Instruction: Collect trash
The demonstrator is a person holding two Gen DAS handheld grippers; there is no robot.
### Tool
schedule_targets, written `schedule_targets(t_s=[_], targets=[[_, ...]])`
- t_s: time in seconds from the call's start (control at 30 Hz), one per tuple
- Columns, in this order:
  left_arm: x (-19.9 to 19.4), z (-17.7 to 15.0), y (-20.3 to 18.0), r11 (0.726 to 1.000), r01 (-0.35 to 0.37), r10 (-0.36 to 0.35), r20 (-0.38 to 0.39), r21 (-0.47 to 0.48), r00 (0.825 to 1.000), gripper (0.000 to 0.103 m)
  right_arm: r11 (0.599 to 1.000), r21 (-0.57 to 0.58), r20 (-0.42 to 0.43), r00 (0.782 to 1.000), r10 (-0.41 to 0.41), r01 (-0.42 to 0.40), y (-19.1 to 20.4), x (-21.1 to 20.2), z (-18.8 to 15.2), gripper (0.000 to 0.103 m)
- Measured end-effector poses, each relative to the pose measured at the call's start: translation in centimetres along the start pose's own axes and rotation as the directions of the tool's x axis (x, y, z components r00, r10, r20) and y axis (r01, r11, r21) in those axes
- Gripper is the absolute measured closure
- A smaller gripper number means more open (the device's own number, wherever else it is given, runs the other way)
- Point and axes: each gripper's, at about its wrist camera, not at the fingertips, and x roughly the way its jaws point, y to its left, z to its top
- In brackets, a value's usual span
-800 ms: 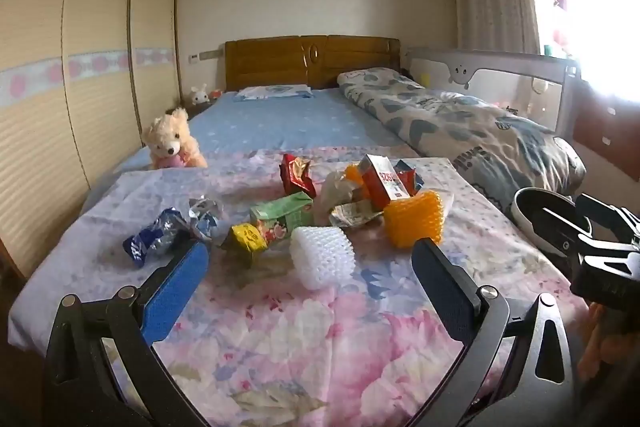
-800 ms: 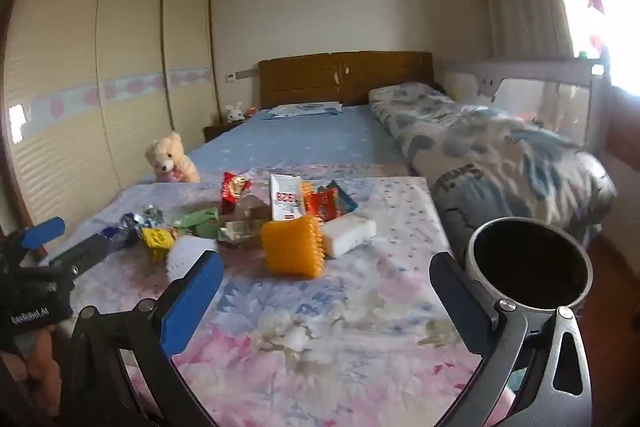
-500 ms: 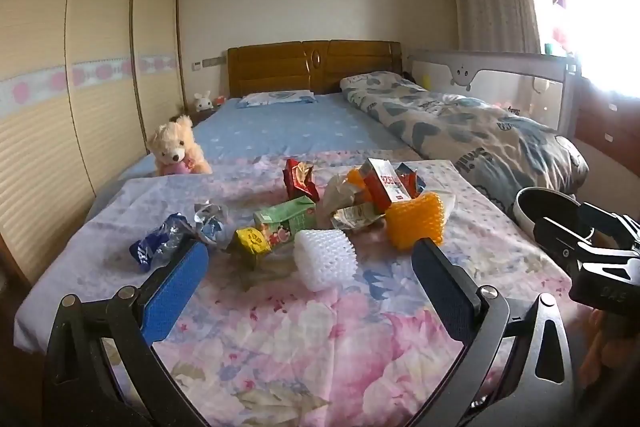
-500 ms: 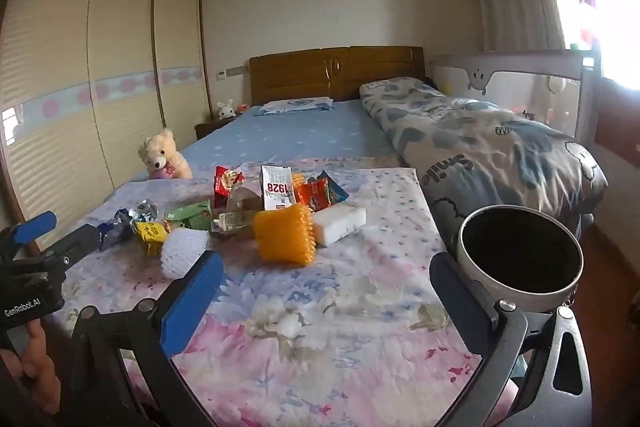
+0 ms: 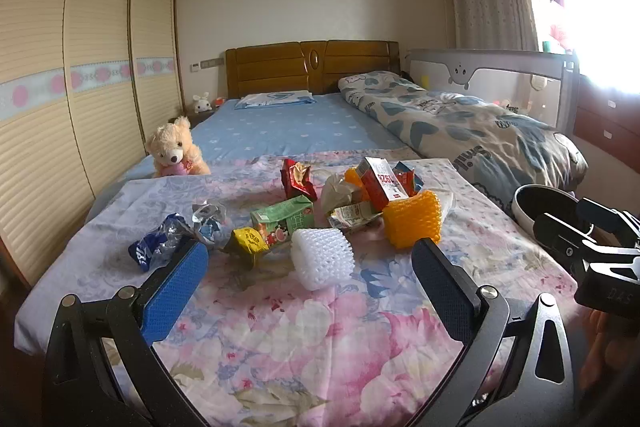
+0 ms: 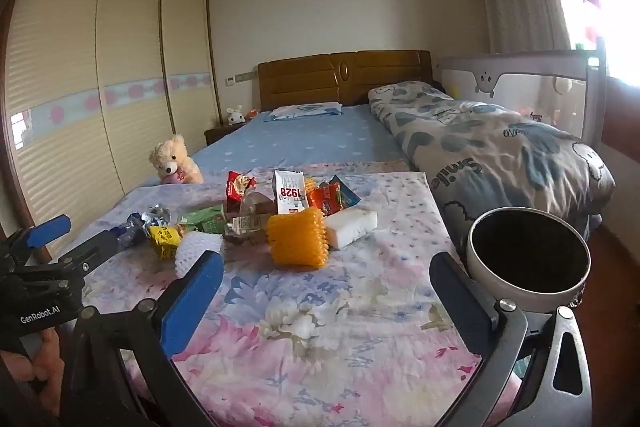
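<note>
The left gripper [image 5: 308,279] is held above the flowered cloth [image 5: 304,339] with its fingers wide apart, and nothing is between them. Just ahead of the gap, a little nearer to the left finger, lies a white foam net [image 5: 322,257]. Beyond the right finger's tip stands an orange foam net [image 5: 412,223], and beyond the left finger's tip lie a blue wrapper [image 5: 154,247] and a yellow wrapper [image 5: 248,241]. A green carton [image 5: 282,221] and a red-and-white carton [image 5: 380,181] sit farther ahead in the pile. The right gripper [image 6: 326,291] is also spread open and empty; the orange foam net [image 6: 298,241] is ahead, between its fingers, and the trash bin [image 6: 528,257] stands just beyond the right finger.
</note>
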Motion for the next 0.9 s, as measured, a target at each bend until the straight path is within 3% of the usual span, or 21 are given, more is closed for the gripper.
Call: schedule_targets(t_s=[0.9], targets=[[-0.11,-0.21,-0.34,1.0,0.01,-0.01,0.001,-0.002,1.0,0.0,1.0,-0.001,0.003,1.0,0.003,-0.003,0.02,-0.06,0.1,0.0]])
